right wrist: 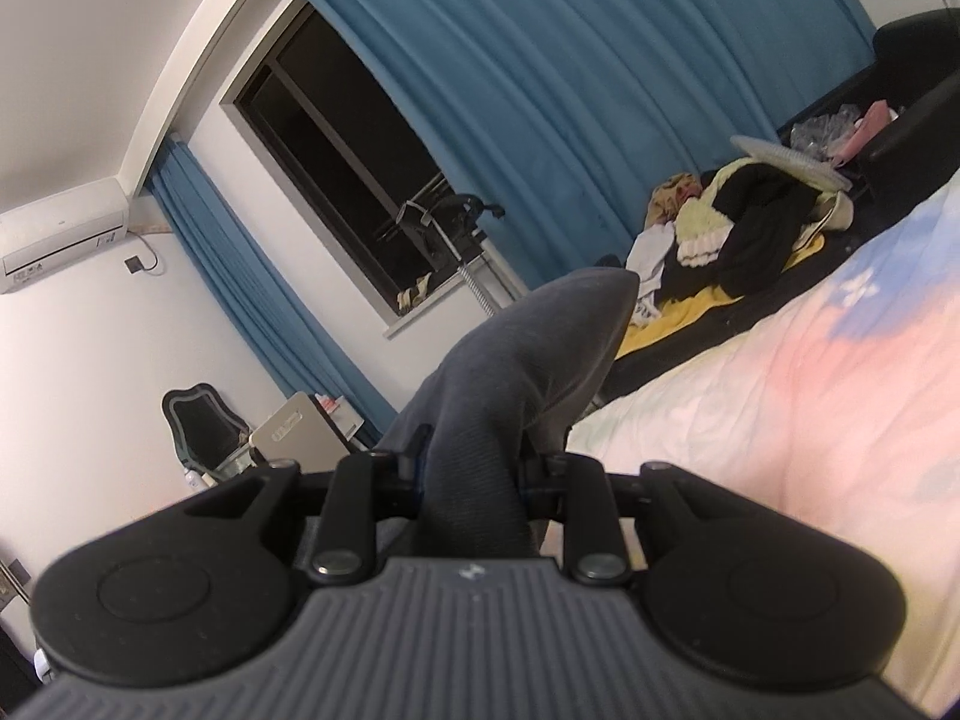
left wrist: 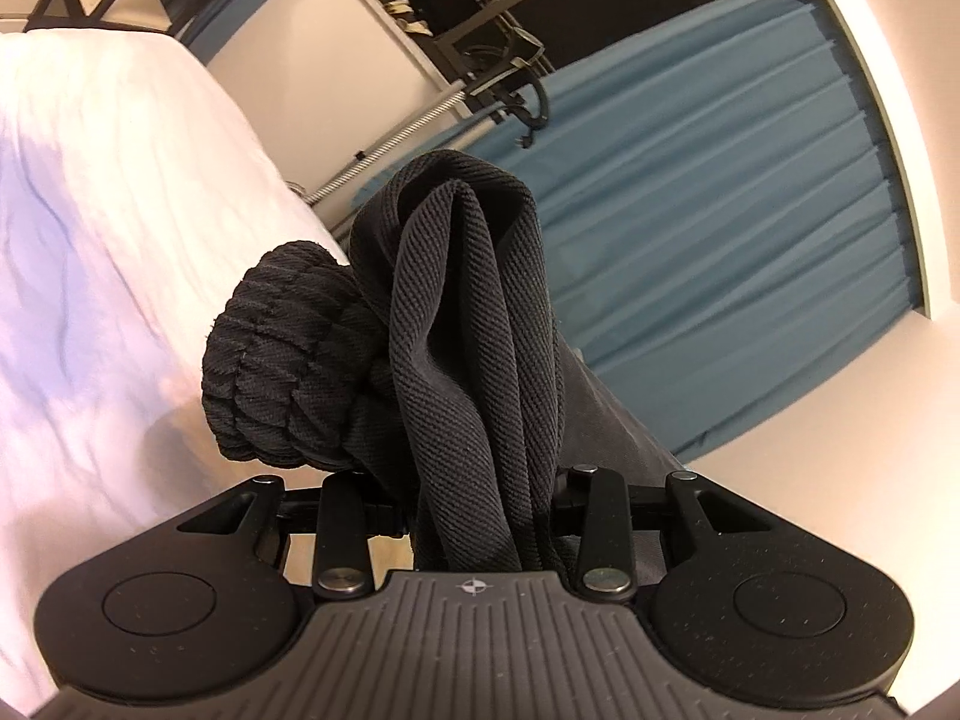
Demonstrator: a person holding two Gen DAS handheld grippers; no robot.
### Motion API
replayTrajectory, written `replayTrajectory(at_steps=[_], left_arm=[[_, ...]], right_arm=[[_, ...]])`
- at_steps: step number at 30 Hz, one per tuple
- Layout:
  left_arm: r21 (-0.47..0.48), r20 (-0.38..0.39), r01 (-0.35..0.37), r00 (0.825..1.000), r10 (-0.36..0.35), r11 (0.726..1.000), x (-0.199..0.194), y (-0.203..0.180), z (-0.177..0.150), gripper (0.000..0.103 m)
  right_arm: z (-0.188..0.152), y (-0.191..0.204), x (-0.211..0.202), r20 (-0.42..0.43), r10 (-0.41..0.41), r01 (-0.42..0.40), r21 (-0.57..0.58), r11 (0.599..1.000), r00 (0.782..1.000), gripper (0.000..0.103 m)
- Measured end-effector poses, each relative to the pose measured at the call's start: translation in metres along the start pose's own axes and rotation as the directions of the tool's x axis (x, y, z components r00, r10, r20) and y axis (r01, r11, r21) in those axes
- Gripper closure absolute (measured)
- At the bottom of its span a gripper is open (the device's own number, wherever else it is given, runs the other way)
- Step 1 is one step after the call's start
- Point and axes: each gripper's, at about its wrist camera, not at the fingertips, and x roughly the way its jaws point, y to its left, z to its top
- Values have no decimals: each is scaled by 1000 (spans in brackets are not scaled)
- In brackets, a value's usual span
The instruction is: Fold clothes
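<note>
Left wrist view. A white bed sheet (left wrist: 90, 228) fills the left side. Behind the claw stand a cream wall, a dark window (left wrist: 540, 18) and a pleated blue curtain (left wrist: 720, 228). A black clamp on a metal rod (left wrist: 510, 84) sits at the window's lower edge. The dark ribbed garment (left wrist: 468, 312) blocks the centre of the view and hides the fingertips. Its long axis runs from the claw body upward and away from the camera, with the folded top edge pointing toward the curtain. A bunched ribbed cuff (left wrist: 282, 366) bulges to the left, next to the sheet. The left claw (left wrist: 474, 480) is drawn narrow and clamps the gathered folds of this garment between its fingers.

Right wrist view. A bed with a pink, white and blue cover (right wrist: 810, 390) occupies the right side. Beyond it lies a pile of yellow, black and white clothes (right wrist: 738, 222) on a dark surface. A blue curtain (right wrist: 570, 90) and a dark window (right wrist: 348, 168) fill the background; an air conditioner (right wrist: 60, 234) hangs at upper left. A chair (right wrist: 204, 432) stands at lower left. A grey fabric fold (right wrist: 528, 372) rises from the claw, its long axis pointing up and right toward the clothes pile, and it screens the fingertips. The right claw (right wrist: 474, 474) is closed narrow on this fold.
</note>
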Motion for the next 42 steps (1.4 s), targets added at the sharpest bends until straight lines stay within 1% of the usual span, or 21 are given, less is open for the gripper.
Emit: replayTrajectory(at_steps=[5,8,14,18,22,27,28,29,31,33,36,39,42], left_arm=[[16,-16,26,1000,-25,1000,5,-33,-16,63],[44,-35,44,998,-42,998,17,-59,-26,63],[116,-94,92,992,-81,989,54,-119,-58,63],[158,-155,135,982,-110,978,90,-159,-92,62],[183,-230,180,964,-135,967,127,-194,-134,62],[201,-322,224,935,-152,953,183,-228,-184,62],[204,-336,231,929,-154,951,160,-220,-217,62],[209,-352,238,923,-154,948,162,-222,-233,62],[220,-379,254,912,-158,942,181,-227,-252,62],[224,-406,271,899,-163,936,200,-231,-271,62],[240,-438,296,883,-169,925,222,-234,-297,62],[263,-473,312,866,-160,913,248,-227,-320,62],[293,-514,320,847,-134,901,277,-211,-344,62]], right_arm=[[24,-5,-33,35,-23,24,-9,1000,999,77],[38,-17,-56,66,-40,41,-11,999,997,77],[70,-67,-105,139,-84,80,32,996,987,77],[93,-108,-141,189,-135,125,64,990,973,77],[115,-154,-177,231,-195,177,97,979,953,77],[132,-211,-212,270,-272,244,134,961,924,77],[134,-224,-218,275,-286,255,142,956,918,77],[136,-236,-223,280,-299,267,150,952,912,77],[138,-263,-233,290,-324,286,169,943,901,77],[138,-288,-240,312,-330,281,192,940,891,77],[137,-322,-249,324,-350,303,187,934,879,77],[133,-357,-248,303,-387,335,209,919,871,77],[112,-392,-244,276,-423,360,250,899,863,77]])
